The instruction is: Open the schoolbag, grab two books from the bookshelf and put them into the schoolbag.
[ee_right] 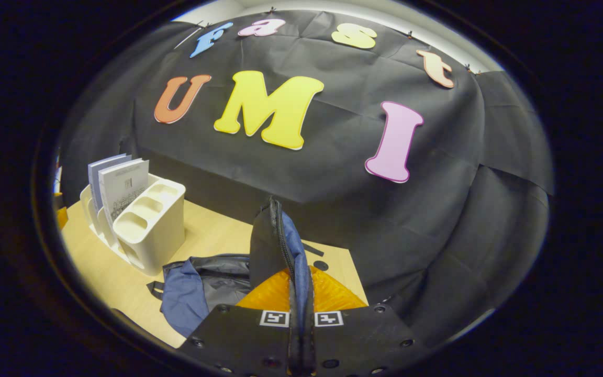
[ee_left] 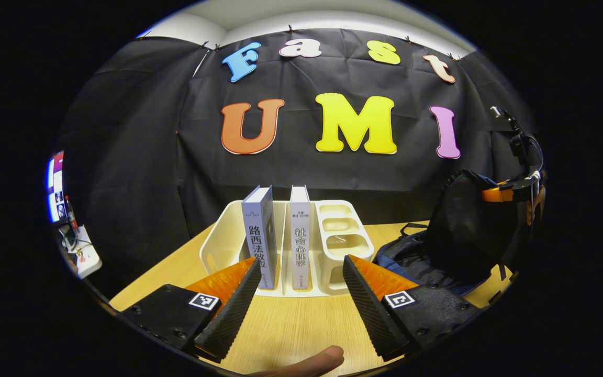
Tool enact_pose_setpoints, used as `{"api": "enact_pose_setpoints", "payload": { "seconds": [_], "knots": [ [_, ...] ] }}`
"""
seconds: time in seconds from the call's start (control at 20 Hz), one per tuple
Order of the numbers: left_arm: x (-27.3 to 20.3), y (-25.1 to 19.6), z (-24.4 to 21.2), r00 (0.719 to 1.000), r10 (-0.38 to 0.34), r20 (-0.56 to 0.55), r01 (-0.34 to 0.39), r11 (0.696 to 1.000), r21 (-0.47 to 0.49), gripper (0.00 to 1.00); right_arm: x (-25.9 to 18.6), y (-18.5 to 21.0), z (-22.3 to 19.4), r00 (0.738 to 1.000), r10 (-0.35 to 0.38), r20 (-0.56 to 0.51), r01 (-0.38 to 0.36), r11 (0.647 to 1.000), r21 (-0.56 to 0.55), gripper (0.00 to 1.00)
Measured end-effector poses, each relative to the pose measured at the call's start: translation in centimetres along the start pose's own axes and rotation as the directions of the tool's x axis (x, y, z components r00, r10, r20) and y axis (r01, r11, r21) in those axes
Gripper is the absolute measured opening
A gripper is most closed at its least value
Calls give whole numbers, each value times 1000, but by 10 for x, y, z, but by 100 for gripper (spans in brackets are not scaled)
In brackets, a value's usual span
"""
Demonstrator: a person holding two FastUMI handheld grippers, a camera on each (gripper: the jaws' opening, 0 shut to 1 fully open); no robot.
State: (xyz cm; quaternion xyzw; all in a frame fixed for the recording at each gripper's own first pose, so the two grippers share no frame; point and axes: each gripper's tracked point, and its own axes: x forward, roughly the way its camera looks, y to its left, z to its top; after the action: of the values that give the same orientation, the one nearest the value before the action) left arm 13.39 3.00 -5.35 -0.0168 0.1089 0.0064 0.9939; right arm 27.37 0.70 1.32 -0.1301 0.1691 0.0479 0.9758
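Books (ee_left: 275, 238): two stand upright in the white bookshelf (ee_left: 218, 241) on the wooden table (ee_left: 291, 324), spines toward my left gripper (ee_left: 299, 301). Each spine carries a vertical column of large Chinese characters, with smaller print above and below that is too fine for me to make out. Long axis of both books is vertical; they sit in neighbouring slots, the right one against the divider next to the three small cup compartments.

My left fingers are spread wide and hold nothing. The books stand beyond the tips, within the gap as seen from the left gripper view; the left book's lower spine sits just behind my left fingertip (ee_left: 238, 298). A fingertip of my hand (ee_left: 312, 362) shows at the bottom edge. Each finger mount bears a square black-and-white marker.

My right gripper (ee_right: 301, 319) is closed on a raised flap of the schoolbag (ee_right: 275, 246): the zipper edge runs up between the two pressed fingers, and the flap stands upright above them. The rest of the blue and dark bag lies slumped on the table, right of the bookshelf (ee_right: 149, 225). In the left gripper view the lifted bag (ee_left: 464, 230) rises at far right, with the right gripper (ee_left: 516, 193) at its top.
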Motion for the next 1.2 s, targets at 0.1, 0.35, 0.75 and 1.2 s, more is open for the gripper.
{"api": "enact_pose_setpoints", "payload": {
  "seconds": [0.1,0.35,0.75,1.2],
  "knots": [
    [13,-6,16,1000,-22,1,22,1000,3,99,0,-5,-1,1000,8,3,-8,1000,0,3],
    [59,-9,46,999,-28,-30,29,999,24,99,-3,-14,-7,999,33,15,-33,999,3,3],
    [120,-1,83,990,23,-136,-21,1000,16,98,-5,-23,-18,997,68,32,-69,998,7,3],
    [193,2,81,918,13,-396,17,997,73,98,-10,-19,-23,992,110,62,-111,994,10,3]
  ]
}}
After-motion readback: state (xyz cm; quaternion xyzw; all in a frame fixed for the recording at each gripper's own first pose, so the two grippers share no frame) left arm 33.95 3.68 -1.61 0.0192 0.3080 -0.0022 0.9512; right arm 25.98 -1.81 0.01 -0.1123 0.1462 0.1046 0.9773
